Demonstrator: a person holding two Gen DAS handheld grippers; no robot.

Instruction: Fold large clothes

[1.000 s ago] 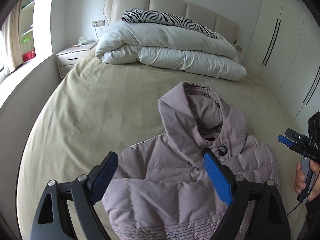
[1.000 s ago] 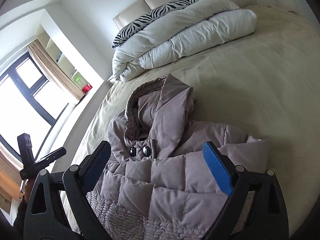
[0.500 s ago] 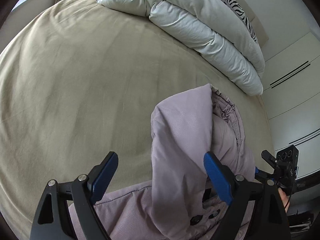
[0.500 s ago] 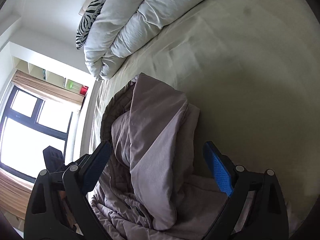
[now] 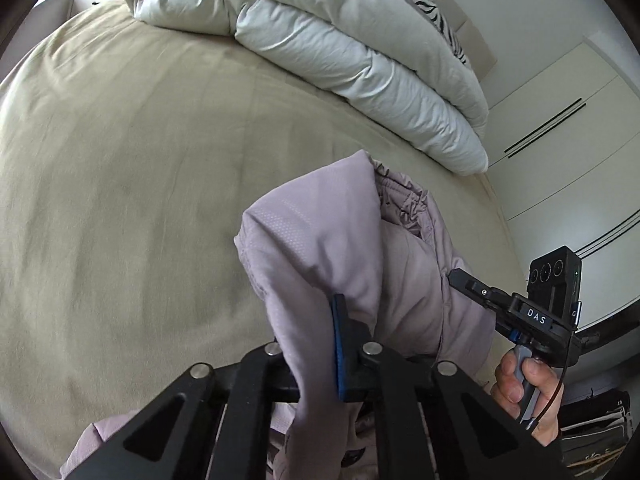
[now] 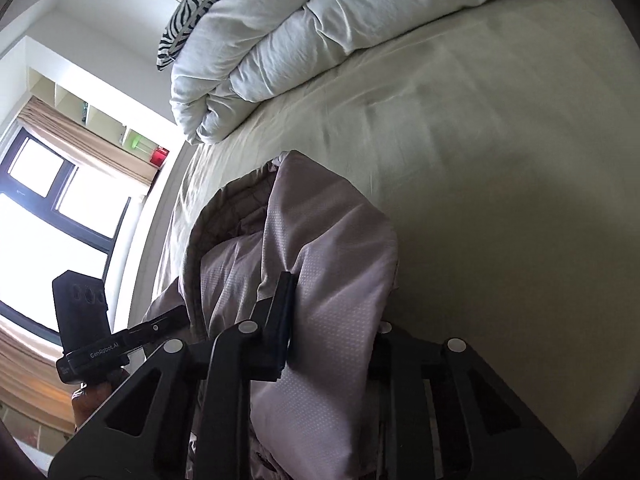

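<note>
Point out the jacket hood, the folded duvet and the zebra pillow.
jacket hood (image 5: 320, 220): left wrist view, smooth lining.
folded duvet (image 5: 340, 52): left wrist view, lower roll.
zebra pillow (image 6: 188, 12): right wrist view, striped cover.

A home bedroom: a wide bed stretches ahead of the fingers, with a folded white duvet, zebra-print pillow and wardrobe doors beyond.

Right gripper fingers closing on the jacket hood.
</note>
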